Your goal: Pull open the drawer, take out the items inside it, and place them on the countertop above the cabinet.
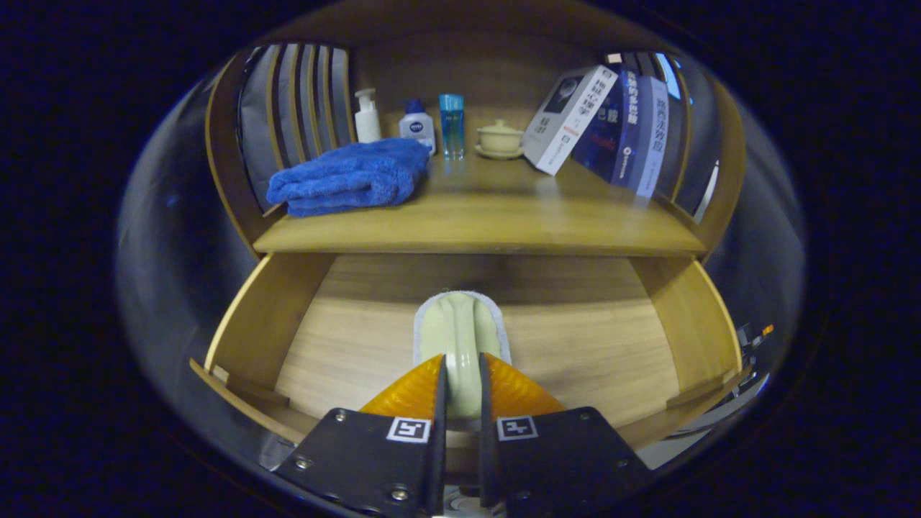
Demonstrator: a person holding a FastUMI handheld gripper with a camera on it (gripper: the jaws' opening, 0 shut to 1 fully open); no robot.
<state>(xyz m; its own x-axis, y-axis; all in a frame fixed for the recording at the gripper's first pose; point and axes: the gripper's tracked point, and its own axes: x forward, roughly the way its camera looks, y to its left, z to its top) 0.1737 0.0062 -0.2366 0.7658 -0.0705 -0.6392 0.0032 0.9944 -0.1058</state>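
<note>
My fingers [460, 388] cover the near end of the pale green brush [460, 334]; its handle runs down between them, out of sight. Drawer [266, 316] front lies under the finger mounts. Folded blue towel [349, 176] hides the pump bottle's [367, 115] base. Leaning books [601, 126] mask each other's covers; spine print too small to make out.

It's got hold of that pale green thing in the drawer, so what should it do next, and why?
Probably lift straight up: the hand-held gripper is shut on the pale green handled brush, which sits in the open wooden drawer, below the wooden countertop where it belongs.
</note>
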